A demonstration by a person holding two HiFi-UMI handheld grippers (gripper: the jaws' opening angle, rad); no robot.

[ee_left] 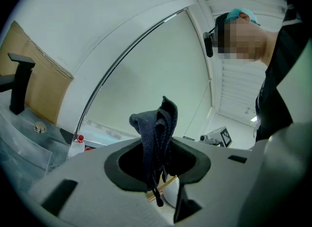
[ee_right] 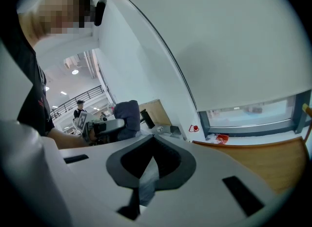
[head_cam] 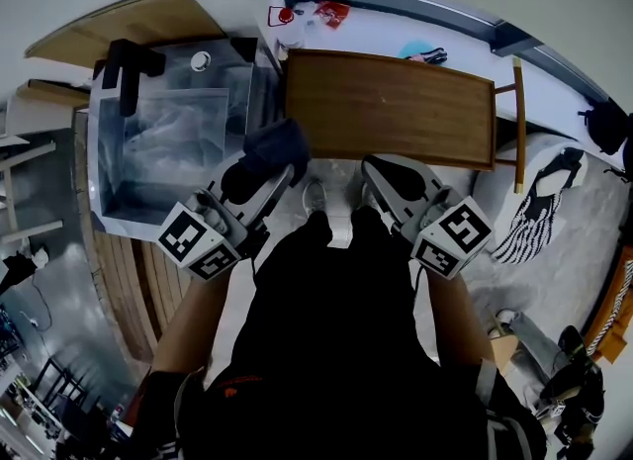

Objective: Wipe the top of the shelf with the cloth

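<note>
The shelf [head_cam: 386, 107] has a brown wooden top and lies just ahead of my feet, under the window. A dark blue-grey cloth [head_cam: 277, 143] is bunched in my left gripper [head_cam: 284, 159], which is shut on it beside the shelf's left end. In the left gripper view the cloth [ee_left: 157, 121] sticks up from between the jaws. My right gripper [head_cam: 374, 173] hangs just short of the shelf's front edge. Its jaws meet with nothing held [ee_right: 153, 140]. The right gripper view shows the shelf top [ee_right: 263, 165] at the right and the cloth [ee_right: 126, 116] at the left.
A steel sink [head_cam: 107, 176] with a black tap [head_cam: 124, 72] stands left of the shelf. On the window sill behind are a red-capped bottle [head_cam: 285, 16], a red packet [head_cam: 331, 13] and a blue object [head_cam: 420, 52]. A black-and-white striped item [head_cam: 539, 206] lies at the right.
</note>
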